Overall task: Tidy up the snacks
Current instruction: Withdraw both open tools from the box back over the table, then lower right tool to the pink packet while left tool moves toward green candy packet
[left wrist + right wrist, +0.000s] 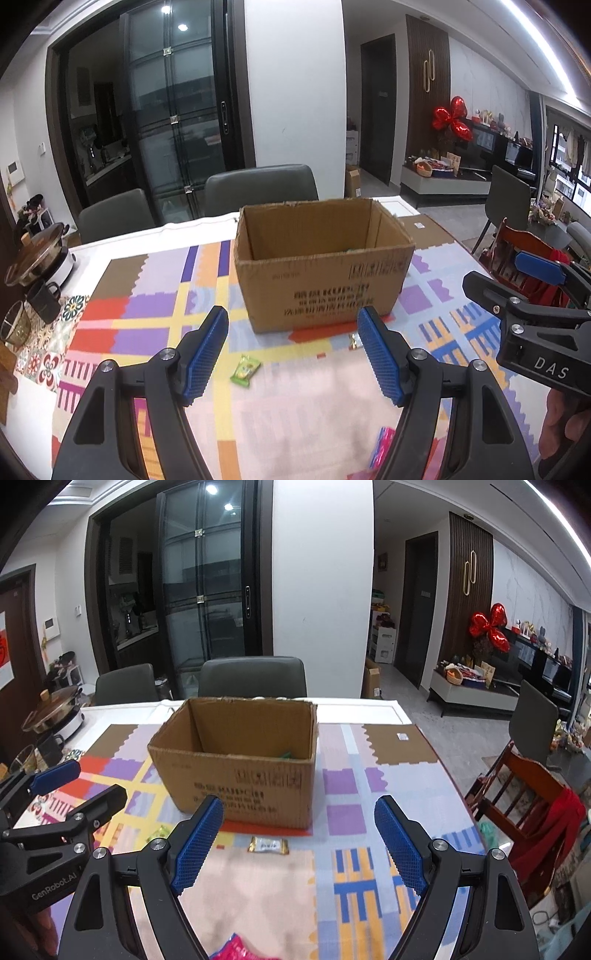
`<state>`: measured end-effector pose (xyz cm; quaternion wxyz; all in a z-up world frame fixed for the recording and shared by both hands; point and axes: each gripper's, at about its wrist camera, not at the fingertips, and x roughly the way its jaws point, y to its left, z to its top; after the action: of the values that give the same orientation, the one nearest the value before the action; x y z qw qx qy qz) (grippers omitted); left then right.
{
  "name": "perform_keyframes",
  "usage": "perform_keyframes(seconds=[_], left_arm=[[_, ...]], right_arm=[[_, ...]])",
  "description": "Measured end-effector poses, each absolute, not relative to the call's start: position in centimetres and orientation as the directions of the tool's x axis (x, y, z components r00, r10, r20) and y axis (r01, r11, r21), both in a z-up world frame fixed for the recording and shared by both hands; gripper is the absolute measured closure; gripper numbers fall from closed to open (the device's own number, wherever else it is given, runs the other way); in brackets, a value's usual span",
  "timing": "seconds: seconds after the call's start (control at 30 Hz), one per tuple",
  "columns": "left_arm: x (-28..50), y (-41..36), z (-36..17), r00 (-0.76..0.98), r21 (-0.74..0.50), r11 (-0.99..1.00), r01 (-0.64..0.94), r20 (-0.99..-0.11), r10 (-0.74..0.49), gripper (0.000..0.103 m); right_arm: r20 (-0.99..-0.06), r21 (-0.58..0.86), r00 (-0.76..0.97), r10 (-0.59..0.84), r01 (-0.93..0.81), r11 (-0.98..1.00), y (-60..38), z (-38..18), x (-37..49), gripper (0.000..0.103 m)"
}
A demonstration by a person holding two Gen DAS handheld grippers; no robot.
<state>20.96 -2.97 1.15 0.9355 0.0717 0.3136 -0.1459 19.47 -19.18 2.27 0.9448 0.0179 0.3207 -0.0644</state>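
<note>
Left gripper (293, 354) spread and empty, "DAS" on the right gripper (299, 843), also spread, "GenRobot.AI" on the left's body; green snack (245, 370) between left's fingers, gold snack (268, 845) between right's, cardboard box (236, 760) beyond on the tabletop (388, 794)

The left black two-finger gripper (293, 350), with blue ribbed pads, has its jaws spread wide with nothing between them, angled downward and forward. The right black two-finger gripper (299, 843), padded in the same blue, is likewise wide apart and empty, tilted down at a similar angle. The two sit side by side, near each other. Part of a hand (565, 432) grips the right one's handle.
</note>
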Motion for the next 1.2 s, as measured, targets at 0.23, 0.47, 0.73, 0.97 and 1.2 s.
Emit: perform_keyframes(seconds=[0.23, 0.47, 0.73, 0.97, 1.2], left_arm=[[18.3, -1.2, -0.2, 0.782, 0.066, 0.954, 0.291, -0.591, -0.197, 0.029], [16.6, -0.5, -2.0, 0.78, 0.081, 0.956, 0.281, -0.599, -0.179, 0.028], [15.4, 0.2, -3.8, 0.776, 0.085, 0.958, 0.274, -0.608, -0.168, 0.025], [15.0, 0.6, -5.3, 0.773, 0.103, 0.957, 0.27, -0.615, -0.151, 0.022], [15.5, 0.9, -6.8, 0.756, 0.096, 0.956, 0.279, -0.636, -0.157, 0.022]], right_arm=[[-0.614, 0.0, 0.784, -0.095, 0.12, 0.993, -17.6, 0.4, 17.5, 0.018], [-0.636, 0.01, 0.768, -0.078, 0.108, 0.994, -16.5, -2.1, 15.9, 0.018], [-0.656, -0.002, 0.75, -0.084, 0.109, 0.994, -15.8, -4.3, 14.7, 0.018], [-0.659, -0.011, 0.746, -0.091, 0.112, 0.994, -15.1, -5.7, 13.9, 0.018], [-0.683, -0.007, 0.725, -0.093, 0.121, 0.993, -14.9, -7.2, 13.7, 0.018]])
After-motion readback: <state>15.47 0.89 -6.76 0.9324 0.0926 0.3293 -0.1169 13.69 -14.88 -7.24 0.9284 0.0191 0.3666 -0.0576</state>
